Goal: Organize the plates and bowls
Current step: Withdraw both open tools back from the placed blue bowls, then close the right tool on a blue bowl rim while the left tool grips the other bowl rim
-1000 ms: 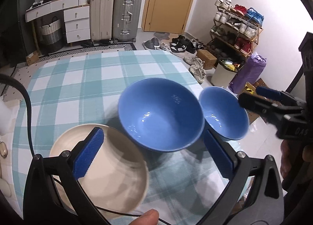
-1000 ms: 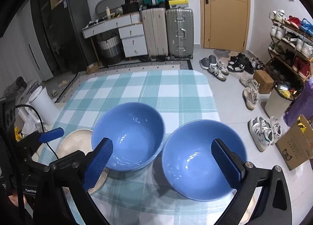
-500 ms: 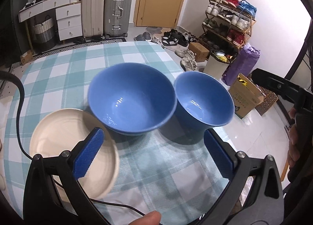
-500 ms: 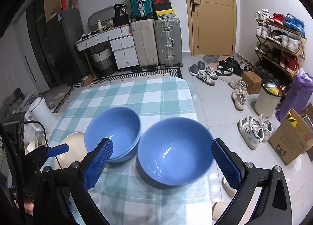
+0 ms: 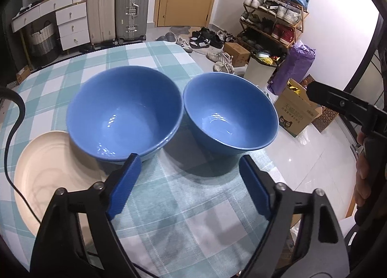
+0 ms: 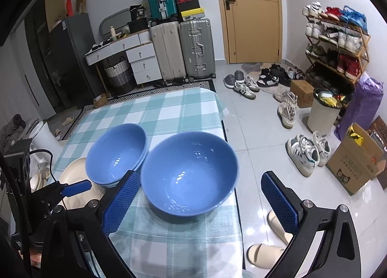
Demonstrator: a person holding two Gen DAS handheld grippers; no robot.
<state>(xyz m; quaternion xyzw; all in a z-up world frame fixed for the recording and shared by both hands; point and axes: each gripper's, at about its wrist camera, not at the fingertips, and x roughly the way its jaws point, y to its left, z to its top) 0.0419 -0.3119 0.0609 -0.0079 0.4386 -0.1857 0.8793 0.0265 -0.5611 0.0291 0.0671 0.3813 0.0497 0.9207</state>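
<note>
Bowls sit side by side on the bench (image 5: 193,217): a stacked blue pair (image 5: 124,111) overlapping the cream plate (image 5: 48,176), and a single blue bowl (image 6: 189,174) at the bench's right edge. Both grippers hang empty, fingers apart; the left gripper (image 5: 188,183) has just been closing with nothing between. Best to straddle the single bowl's rim squarely with the right gripper (image 6: 196,201), then lift it clear before nesting. Compared with 1 second ago, both views sit further back and the left fingers are narrower.

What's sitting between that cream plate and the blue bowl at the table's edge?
A stack of blue bowls sits between the cream plate and the single blue bowl, overlapping the plate's rim; clearest in the left wrist view.
</note>
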